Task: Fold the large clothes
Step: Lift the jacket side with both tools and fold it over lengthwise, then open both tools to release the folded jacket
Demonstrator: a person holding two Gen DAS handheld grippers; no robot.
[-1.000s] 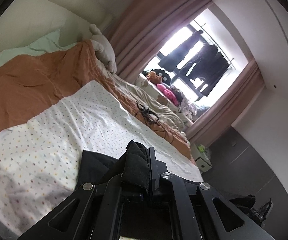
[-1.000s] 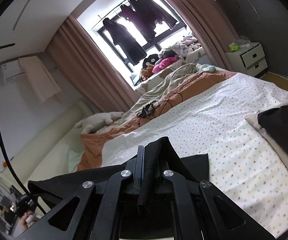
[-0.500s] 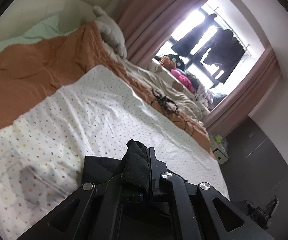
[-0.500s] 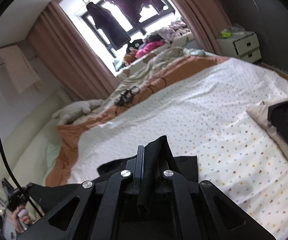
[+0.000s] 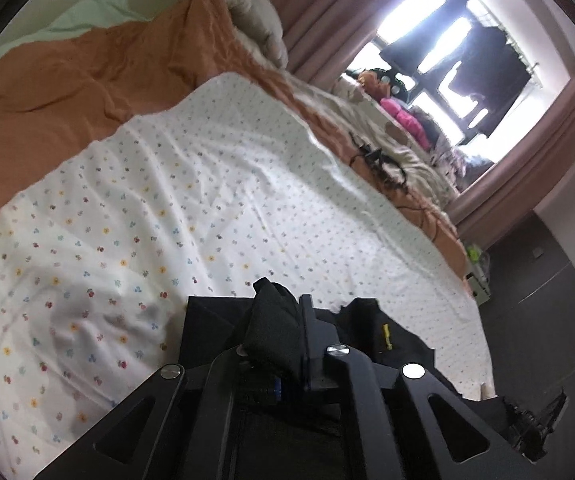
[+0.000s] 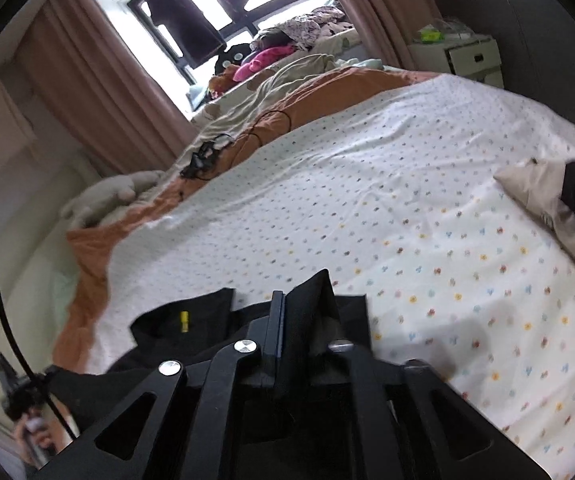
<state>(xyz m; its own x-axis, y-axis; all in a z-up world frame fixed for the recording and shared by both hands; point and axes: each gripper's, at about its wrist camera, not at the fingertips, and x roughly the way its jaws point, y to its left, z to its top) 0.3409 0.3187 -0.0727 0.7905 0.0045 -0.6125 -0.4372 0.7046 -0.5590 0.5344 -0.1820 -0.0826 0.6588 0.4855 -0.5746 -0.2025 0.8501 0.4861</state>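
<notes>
- In the left wrist view, one orange blanket is lying across the upper left of the frame, with one pale plush toy sitting at its top edge.
- One white flower-dotted sheet is spreading over the middle of that frame.
- One black garment is resting on the sheet at the lower centre, a small yellow tag showing on it.
- The left gripper is sitting at the bottom centre; its jaws have just been opening a little, and a bunched fold of the black garment is still sitting between them, pressed against the right finger.
- One tangle of black cable is lying on the orange edge at the right of centre, and one window with dark clothes hanging is glowing at the upper right.
- In the right wrist view, the black garment is lying at the lower left on the sheet.
- The right gripper is at the bottom centre; its jaws have just been opening, standing visibly apart, with a peaked fold of the garment standing loosely between them.
- One white nightstand is standing at the upper right, and one cream-and-black cloth pile is lying at the right edge.
</notes>
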